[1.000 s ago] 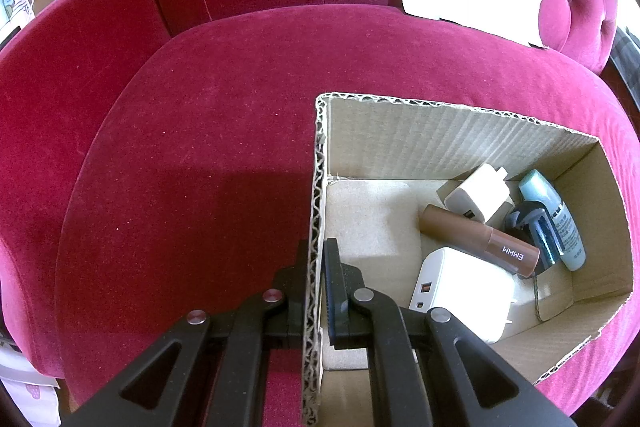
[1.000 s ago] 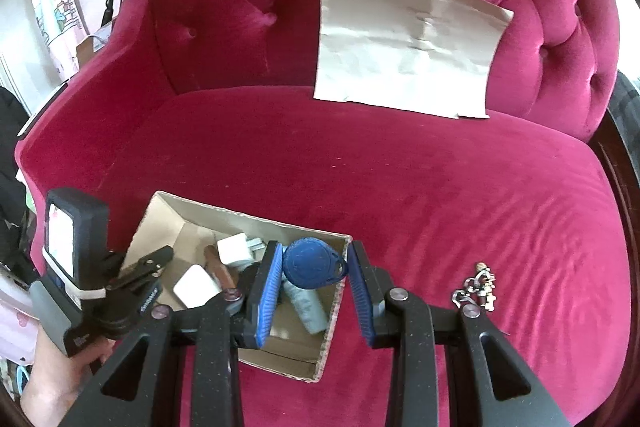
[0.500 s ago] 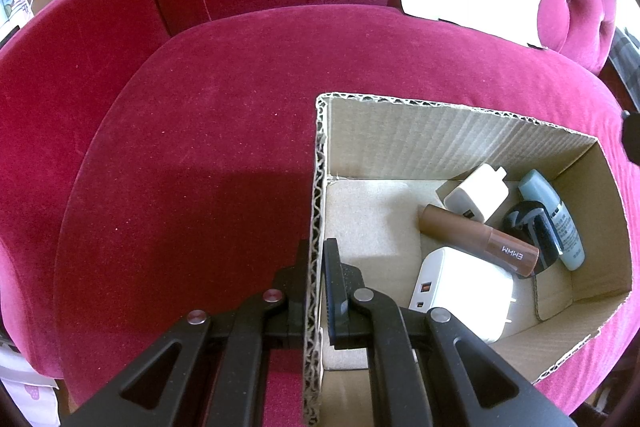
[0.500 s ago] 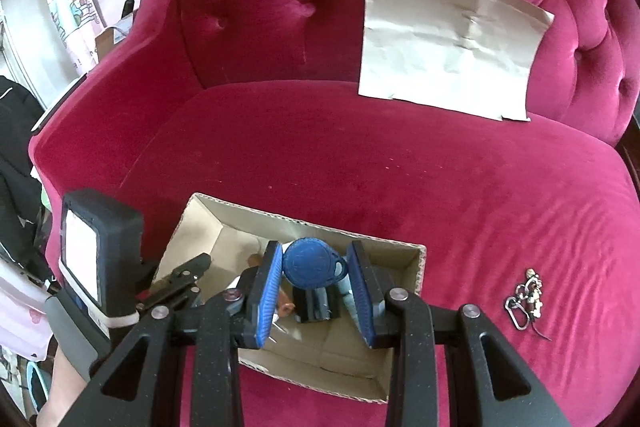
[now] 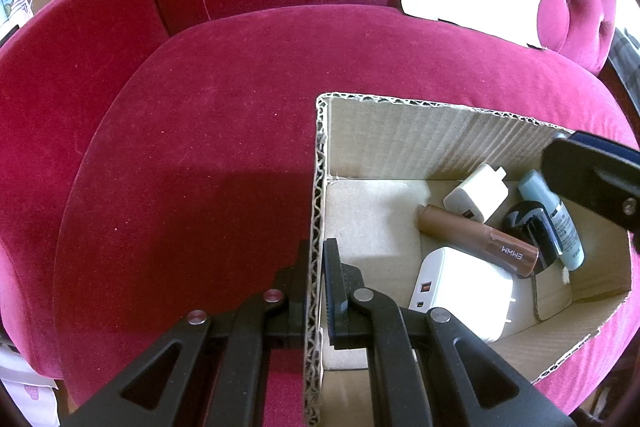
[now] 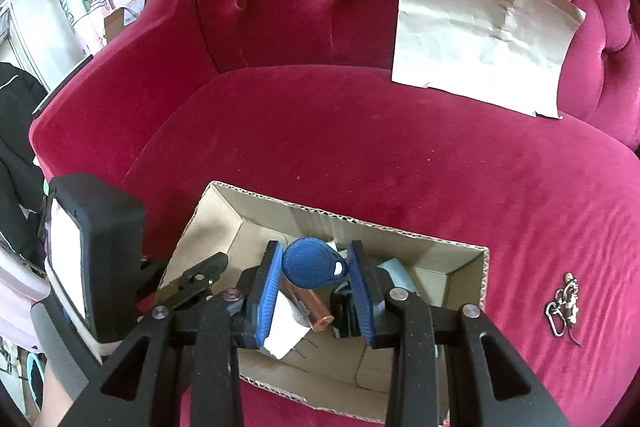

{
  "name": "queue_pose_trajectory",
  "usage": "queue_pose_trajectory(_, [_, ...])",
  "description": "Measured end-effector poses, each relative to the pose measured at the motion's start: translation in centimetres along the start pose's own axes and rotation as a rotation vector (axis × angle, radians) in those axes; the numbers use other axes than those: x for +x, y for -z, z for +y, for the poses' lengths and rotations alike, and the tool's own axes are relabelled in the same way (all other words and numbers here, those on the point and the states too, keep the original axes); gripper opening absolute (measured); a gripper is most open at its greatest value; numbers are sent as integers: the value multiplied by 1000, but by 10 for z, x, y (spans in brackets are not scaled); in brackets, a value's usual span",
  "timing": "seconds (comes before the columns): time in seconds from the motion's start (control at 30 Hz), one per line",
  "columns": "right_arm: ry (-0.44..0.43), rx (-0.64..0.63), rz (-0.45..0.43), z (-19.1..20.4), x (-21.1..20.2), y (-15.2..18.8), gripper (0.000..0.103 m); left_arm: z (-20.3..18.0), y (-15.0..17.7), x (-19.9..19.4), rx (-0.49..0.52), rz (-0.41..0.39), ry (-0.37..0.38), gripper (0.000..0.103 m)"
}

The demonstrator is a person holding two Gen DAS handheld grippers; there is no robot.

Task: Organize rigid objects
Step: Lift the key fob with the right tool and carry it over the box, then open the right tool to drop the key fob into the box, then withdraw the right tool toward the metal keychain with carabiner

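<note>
- My right gripper clamps the blue fob flat between its blue pads, hanging over the box interior.
- My left gripper is closed on the box's left wall, one finger inside, one outside.
- In the box, left view: big white charger nearest, brown tube lying across its far edge, small white plug behind that, a black item and a pale blue bottle by the right wall.
- Right gripper's tip pokes in at the right edge of the left view, above the bottle.
- Box sits on a red velvet sofa.
- Keyring with metal charms lies on the seat, right of the box, apart from it.
- Crumpled paper sheet leans on the backrest.
- A hand shows under the left gripper's body, lower left in the right view.
</note>
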State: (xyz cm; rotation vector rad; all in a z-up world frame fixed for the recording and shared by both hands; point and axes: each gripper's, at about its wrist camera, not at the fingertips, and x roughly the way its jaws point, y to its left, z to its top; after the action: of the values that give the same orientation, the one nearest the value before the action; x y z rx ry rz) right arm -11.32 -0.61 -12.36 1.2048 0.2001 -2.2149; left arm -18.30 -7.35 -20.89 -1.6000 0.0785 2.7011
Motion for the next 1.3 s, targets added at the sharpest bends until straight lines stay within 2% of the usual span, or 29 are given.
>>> queue_pose_trajectory(0.33, [-8,-8,11,8,16,4,35,0,0,0,1,0,0,5])
queue_pose_trajectory(0.67, [-2,-12,5,8,15,5,37,1,0,0,0,0,1,5])
queue_pose_trajectory(0.77, [21,-17,-9,8,12,6,54,0,0,0,-1,0,1,5])
queue_pose_trajectory(0.83, [36,-18,-6,7,12,5,59,1,0,0,-1,1,1,5])
queue_pose_trajectory(0.9, [48,-14,-8,5,11,4,75,1,0,0,-1,0,1,5])
queue_pose_trajectory(1.1, [115,-20,-12,0,12,4,94,1,0,0,-4,0,2,5])
queue_pose_trajectory(1.2, [133,-24,-11,-4,12,4,101,1,0,0,-3,1,2,5])
queue_pose_trajectory(1.3, [139,-32,-17,-5,10,3,103,0,0,0,-1,1,1,5])
